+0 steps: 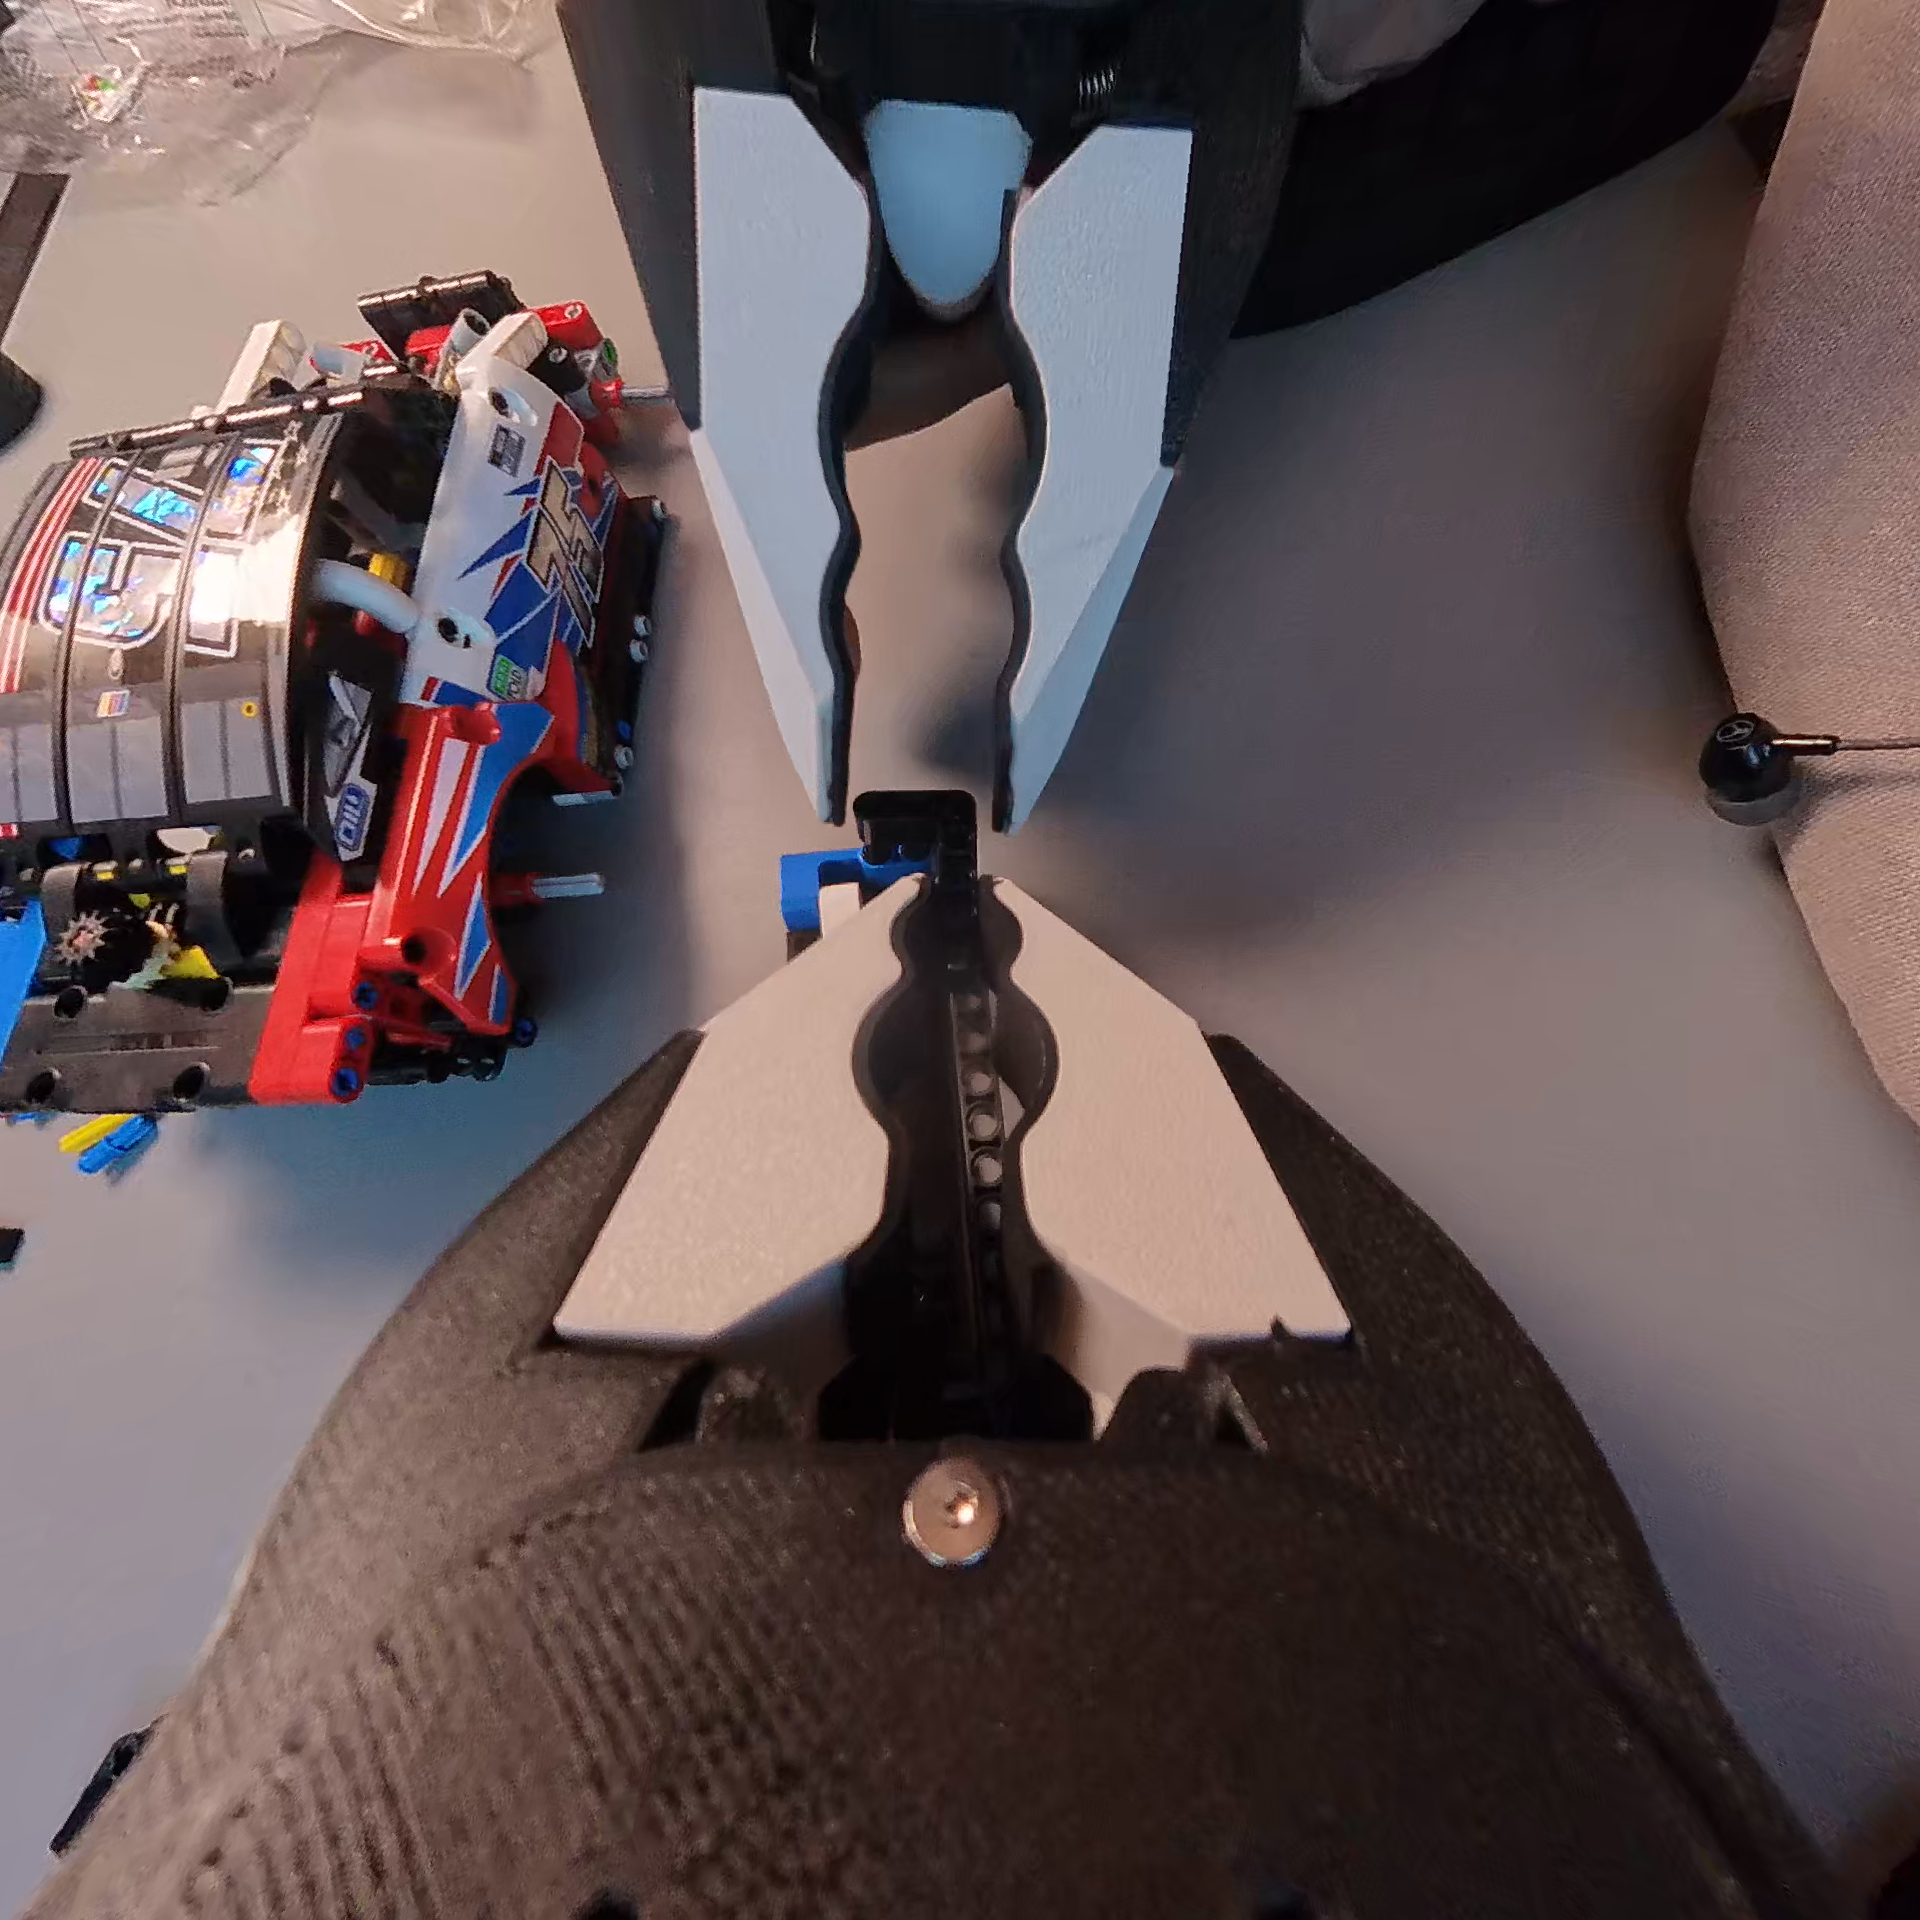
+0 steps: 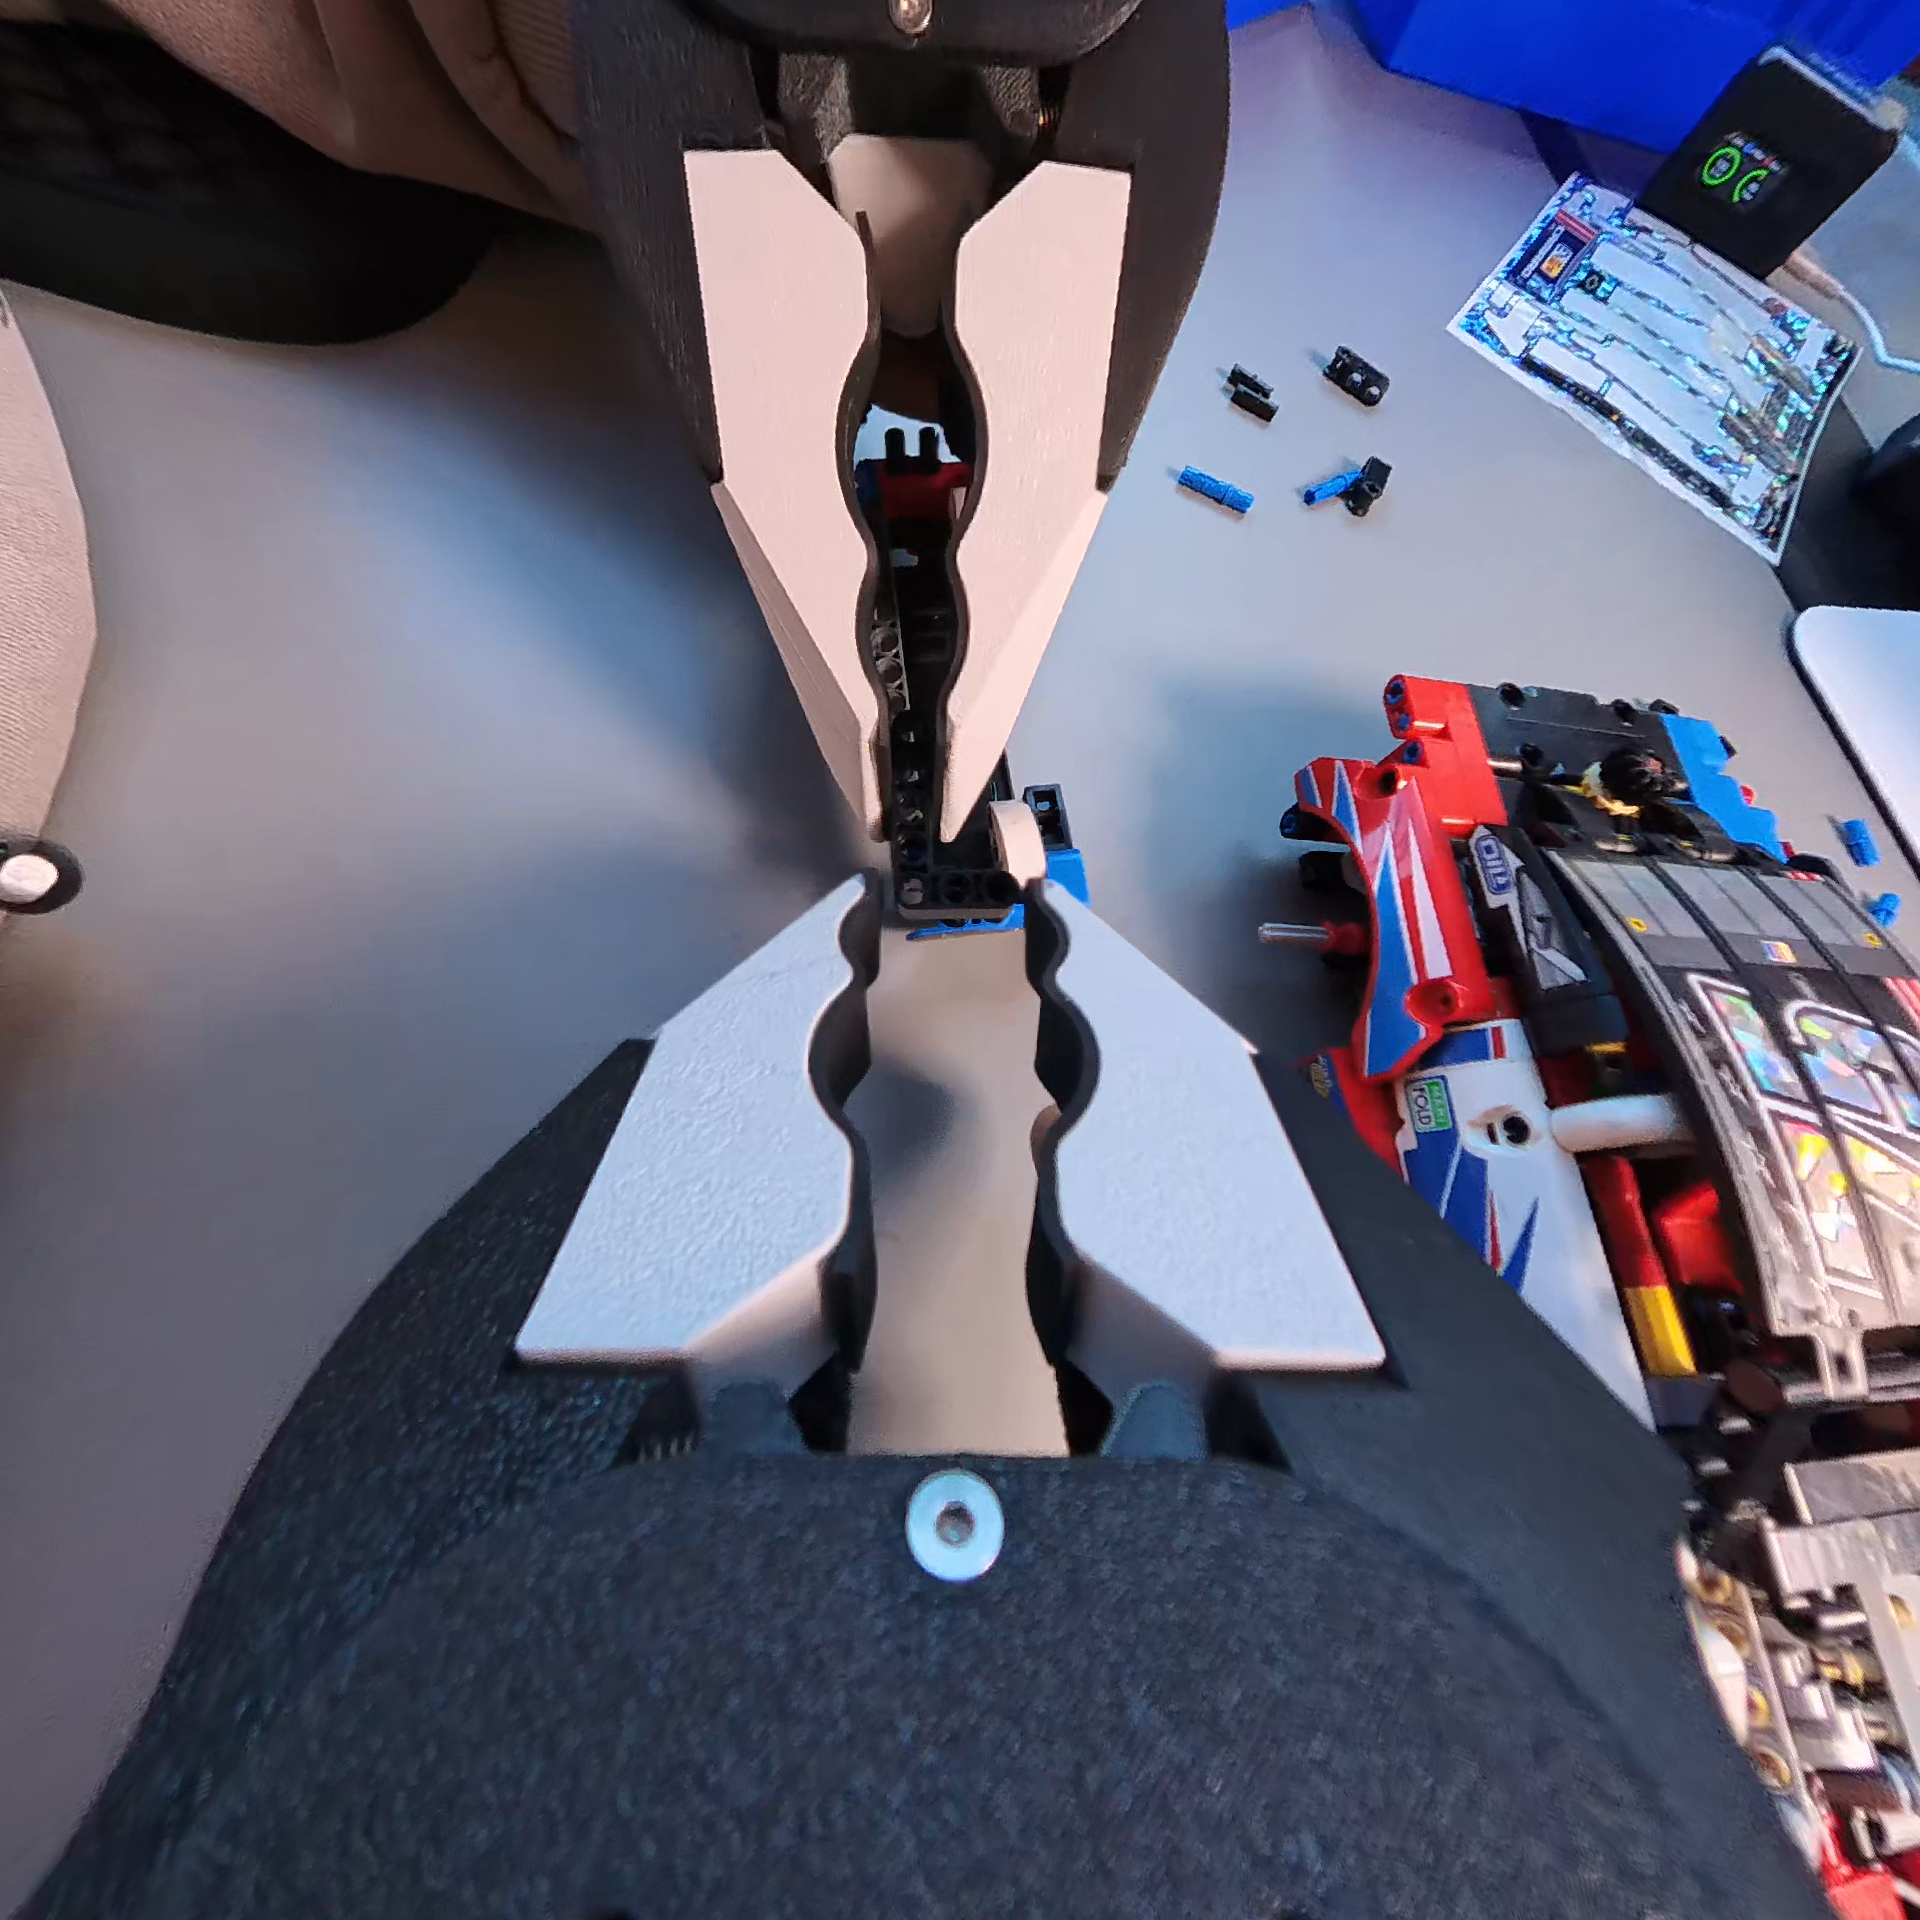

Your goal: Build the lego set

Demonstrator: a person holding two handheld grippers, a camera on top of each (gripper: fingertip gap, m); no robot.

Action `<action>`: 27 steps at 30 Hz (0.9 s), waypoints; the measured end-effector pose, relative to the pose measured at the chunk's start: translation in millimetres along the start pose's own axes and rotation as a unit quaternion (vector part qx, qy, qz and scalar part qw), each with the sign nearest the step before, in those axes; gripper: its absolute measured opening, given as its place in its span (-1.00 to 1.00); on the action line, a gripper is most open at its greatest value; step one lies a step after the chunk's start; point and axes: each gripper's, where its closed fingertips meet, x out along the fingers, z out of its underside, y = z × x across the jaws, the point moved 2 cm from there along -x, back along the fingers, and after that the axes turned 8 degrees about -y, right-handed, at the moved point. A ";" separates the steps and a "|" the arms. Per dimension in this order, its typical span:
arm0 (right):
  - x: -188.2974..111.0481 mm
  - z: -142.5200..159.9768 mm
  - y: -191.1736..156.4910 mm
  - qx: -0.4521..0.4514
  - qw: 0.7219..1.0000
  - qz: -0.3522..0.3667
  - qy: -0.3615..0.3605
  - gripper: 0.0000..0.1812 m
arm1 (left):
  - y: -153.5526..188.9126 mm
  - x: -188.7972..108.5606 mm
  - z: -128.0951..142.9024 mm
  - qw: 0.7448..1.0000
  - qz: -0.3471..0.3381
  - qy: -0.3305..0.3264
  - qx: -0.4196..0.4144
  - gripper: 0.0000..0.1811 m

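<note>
On the grey table (image 1: 1403, 1039), your left gripper (image 1: 951, 883) clamps its jaws on the black beam assembly (image 1: 977, 1091); your right gripper (image 2: 951, 894) faces it, jaws apart, beside the car model (image 1: 312, 727).

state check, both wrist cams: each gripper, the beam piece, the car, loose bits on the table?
left gripper: shut on black beam assembly
right gripper: open, empty, tips facing the beam's end
black beam assembly: clamped lengthwise, blue piece at its end
car model: partly built, on the table, untouched
loose blue and black pins: scattered on the table
sticker sheet: flat on the table
</note>
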 end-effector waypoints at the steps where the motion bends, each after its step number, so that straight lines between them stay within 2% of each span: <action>1: 1.5 0.7 0.5 -0.002 1.000 0.003 -0.002 -0.76 | -0.1 0.1 0.1 1.000 0.000 0.000 0.000 -0.94; 7: 2.7 0.4 3.2 -0.005 1.000 -0.013 -0.004 -0.77 | -4.4 -0.5 -0.1 1.000 -0.014 0.001 -0.005 -0.92; 9: 3.4 -0.6 3.2 -0.008 1.000 -0.020 -0.004 -0.77 | -13.3 -5.1 -0.3 0.999 -0.040 -0.003 -0.009 -0.60; 11: 4.2 -1.4 3.6 -0.011 1.000 -0.026 -0.003 -0.77 | -16.7 -6.7 6.5 0.999 -0.032 -0.038 -0.021 -0.30; 12: 4.6 -1.7 3.7 -0.012 0.999 -0.029 -0.002 -0.77 | -16.2 -4.4 11.8 0.997 -0.020 -0.062 -0.028 -0.18; 13: 5.1 -2.1 3.8 -0.012 0.999 -0.033 0.000 -0.77 | -15.8 -1.4 15.8 0.997 -0.012 -0.078 -0.026 -0.15; 15: 5.6 -2.6 4.0 -0.013 0.999 -0.042 0.004 -0.77 | -12.3 5.5 21.1 0.995 0.005 -0.097 -0.012 -0.21; 17: 5.9 -3.3 3.4 -0.015 0.999 -0.050 0.008 -0.77 | -11.9 10.0 19.9 0.996 0.014 -0.084 -0.010 -0.45; 18: 6.0 -3.6 2.7 -0.015 0.998 -0.054 0.010 -0.77 | -13.5 10.6 19.5 0.997 0.014 -0.076 -0.012 -0.50; 22: 6.6 -4.0 3.4 -0.014 0.999 -0.051 0.007 -0.76 | -14.5 10.5 20.1 0.998 0.019 -0.048 -0.026 -0.53; 27: 7.2 -4.0 2.6 -0.013 0.999 -0.050 -0.003 -0.76 | -14.3 10.6 20.7 0.999 0.013 -0.044 -0.024 -0.53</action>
